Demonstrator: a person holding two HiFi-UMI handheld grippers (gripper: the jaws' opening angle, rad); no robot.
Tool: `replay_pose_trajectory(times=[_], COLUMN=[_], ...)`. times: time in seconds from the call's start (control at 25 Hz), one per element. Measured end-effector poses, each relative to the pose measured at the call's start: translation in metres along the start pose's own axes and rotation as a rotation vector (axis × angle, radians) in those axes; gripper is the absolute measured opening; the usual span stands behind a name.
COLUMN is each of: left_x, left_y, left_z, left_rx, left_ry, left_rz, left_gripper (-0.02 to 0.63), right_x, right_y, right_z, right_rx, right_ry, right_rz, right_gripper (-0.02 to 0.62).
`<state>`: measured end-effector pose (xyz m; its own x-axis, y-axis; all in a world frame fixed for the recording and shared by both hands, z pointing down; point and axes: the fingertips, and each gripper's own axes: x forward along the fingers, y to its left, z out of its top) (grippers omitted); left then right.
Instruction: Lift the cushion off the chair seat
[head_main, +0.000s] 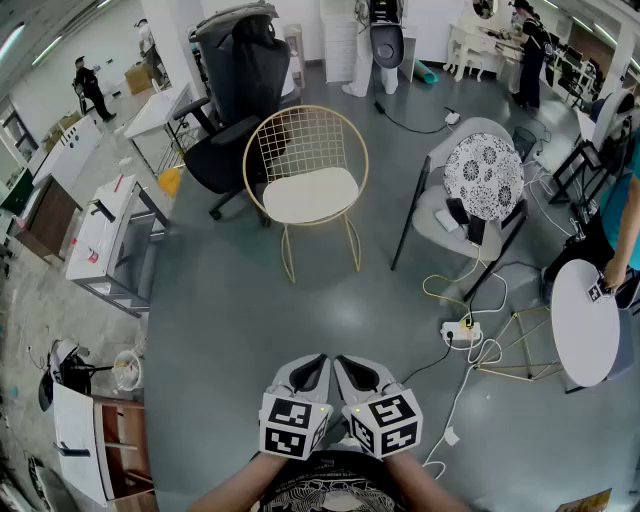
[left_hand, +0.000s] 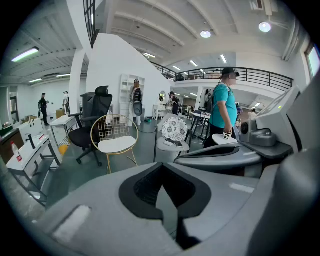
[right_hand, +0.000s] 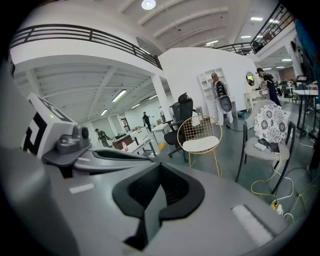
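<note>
While both claws are held low at the near edge of the scene, the cushion (head_main: 311, 194) is seen well apart from them, lying flat on the seat of the gold wire chair (head_main: 305, 140) at the far middle of the floor. The left gripper (head_main: 314, 365) and the right gripper (head_main: 350, 366) are carried side by side, almost touching, with their tips angled slightly toward each other. In the left gripper view the jaws of the left gripper (left_hand: 168, 207) are shown together with nothing between them. In the right gripper view the right gripper (right_hand: 152, 202) is likewise shown with its jaws together and empty.

The cushion (left_hand: 116, 145) is placed left of centre in the left gripper view, and the cushion (right_hand: 201, 144) right of centre in the right gripper view. It is therefore judged to lie straight ahead, between the two lines of aim. Its long axis is seen running left to right, with the broad front edge turned toward the near side. Neither hand is clearly nearer, though the left may be favoured very slightly. Open floor is to be crossed before any reach, and the jaws would need to be parted first.
</note>
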<state>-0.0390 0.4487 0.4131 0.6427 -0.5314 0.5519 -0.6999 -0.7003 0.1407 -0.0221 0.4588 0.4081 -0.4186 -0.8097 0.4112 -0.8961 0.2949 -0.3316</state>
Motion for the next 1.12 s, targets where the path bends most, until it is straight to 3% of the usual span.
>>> replay_pose_trajectory(times=[0.6, 1.12], left_x=[0.021, 0.085], left_y=[-0.022, 0.041], left_z=[0.012, 0.050], left_rx=[-0.009, -0.044], left_ry=[-0.001, -0.007], left_rz=[0.020, -0.072], left_gripper=[-0.008, -0.008], right_x=[-0.015, 0.061], right_y=[-0.030, -0.064], right_z=[0.003, 0.040], right_rx=[0.007, 0.001], right_ry=[-0.001, 0.024], right_rz=[0.022, -0.034], right_gripper=[0.000, 0.000])
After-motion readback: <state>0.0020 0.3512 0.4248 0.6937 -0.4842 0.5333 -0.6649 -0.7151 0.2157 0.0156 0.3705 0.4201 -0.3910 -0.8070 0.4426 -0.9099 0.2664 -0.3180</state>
